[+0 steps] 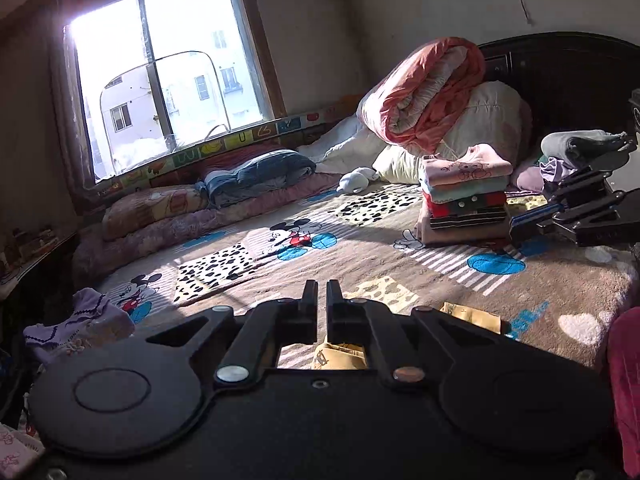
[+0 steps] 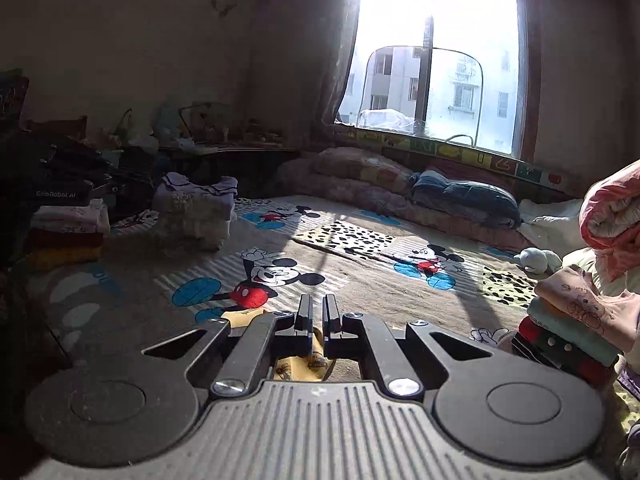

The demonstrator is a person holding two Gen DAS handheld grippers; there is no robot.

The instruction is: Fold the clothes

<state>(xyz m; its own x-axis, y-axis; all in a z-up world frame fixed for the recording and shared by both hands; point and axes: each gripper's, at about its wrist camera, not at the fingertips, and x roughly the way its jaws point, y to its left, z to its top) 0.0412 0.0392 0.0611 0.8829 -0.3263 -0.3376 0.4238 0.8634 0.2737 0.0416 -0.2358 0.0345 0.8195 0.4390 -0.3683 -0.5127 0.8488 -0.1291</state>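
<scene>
Fingers of both grippers, left (image 1: 322, 292) and right (image 2: 317, 308), stand nearly together and hold nothing, above a yellow garment (image 2: 298, 364) near the bed (image 1: 360, 256) front edge. Folded clothes stack (image 1: 466, 196) stands toward the headboard.

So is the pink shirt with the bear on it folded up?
Folded. The pink bear shirt lies as a flat, neat rectangle atop the stack of folded clothes on the bed.

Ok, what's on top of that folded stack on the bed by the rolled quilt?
The folded stack is topped by a pink garment with a cartoon print. Below it show mint, red-and-green, striped and beige edges; how each lower piece is folded is covered.
</scene>
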